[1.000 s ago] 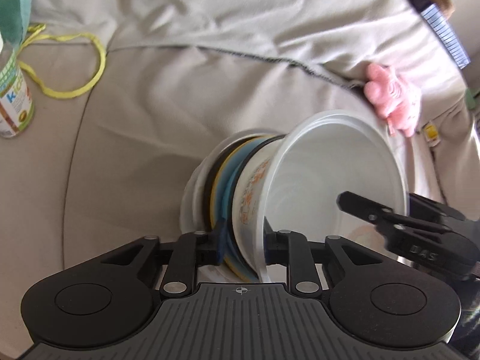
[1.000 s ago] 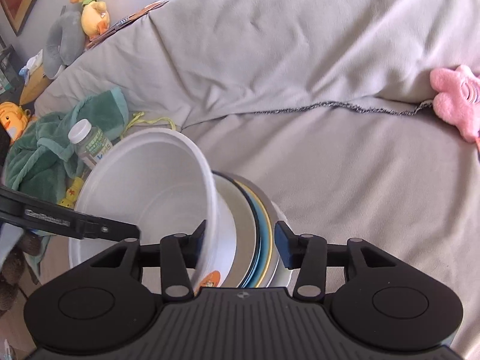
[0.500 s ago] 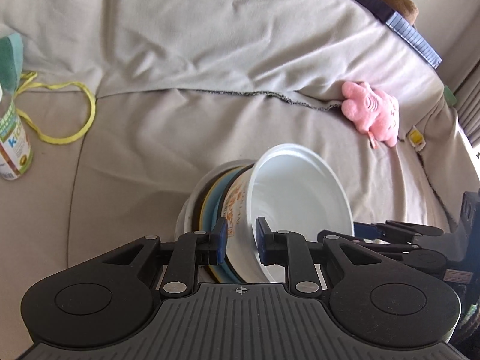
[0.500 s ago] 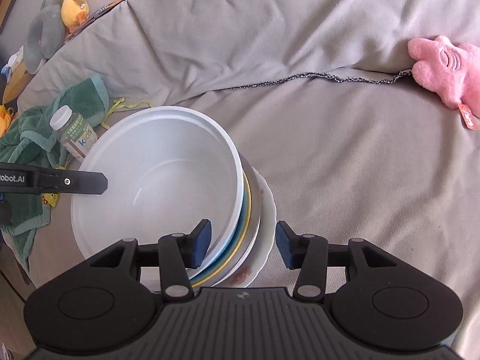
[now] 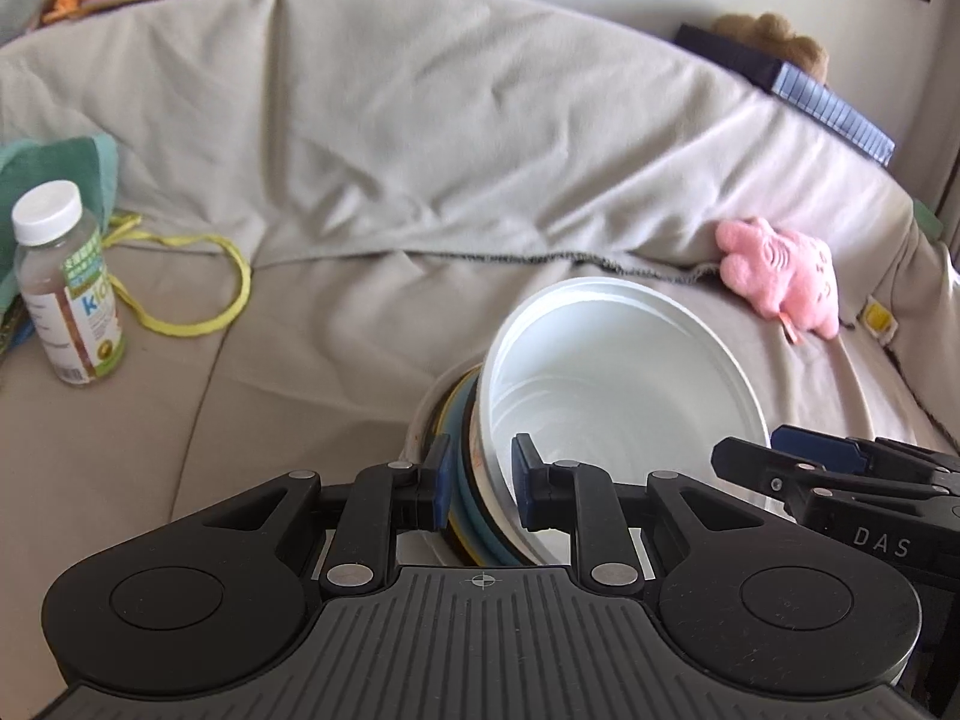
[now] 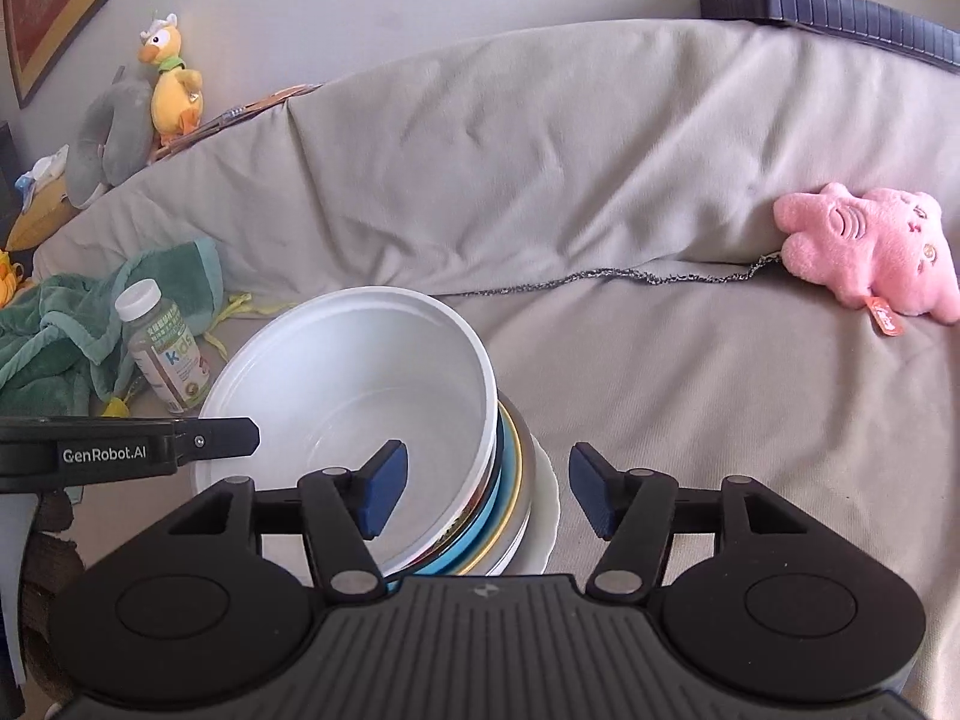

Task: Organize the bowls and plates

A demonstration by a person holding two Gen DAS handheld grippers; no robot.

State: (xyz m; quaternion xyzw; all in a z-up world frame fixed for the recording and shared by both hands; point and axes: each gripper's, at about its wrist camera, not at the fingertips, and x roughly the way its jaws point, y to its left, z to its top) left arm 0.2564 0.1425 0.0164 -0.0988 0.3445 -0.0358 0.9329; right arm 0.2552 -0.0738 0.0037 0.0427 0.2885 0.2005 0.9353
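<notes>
I have the stack of plates and bowls [image 6: 510, 498] between my two tools, resting on the grey-covered couch [image 6: 690, 408], with the big white bowl [image 5: 612, 384] on top. The stack sits tilted, the bowl's mouth leaning toward my right side in the left wrist view.

My left tool [image 5: 480, 477] is clamped on the near edge of the stack: one pad sits outside the plate rims, the other inside the white bowl's wall, and both press on it. My right tool [image 6: 486, 495] straddles the opposite edge, one finger inside the bowl and the other outside the lowest white plate [image 6: 543, 516]. Its jaws are opening, and I can see clear gaps between both pads and the dishes, so it no longer grips anything.

What matters for the next move, I judge, is that the stack lies straight ahead of both tools and very close, but only the left one bears on it. If I draw the right tool back along its own line it should clear the rims. The tilt worries me; the bowl could slide off once the left lets go.

The bottle [image 5: 66, 288], the green towel [image 6: 54, 354] and the pink plush toy [image 6: 870, 252] lie well apart from the stack.
</notes>
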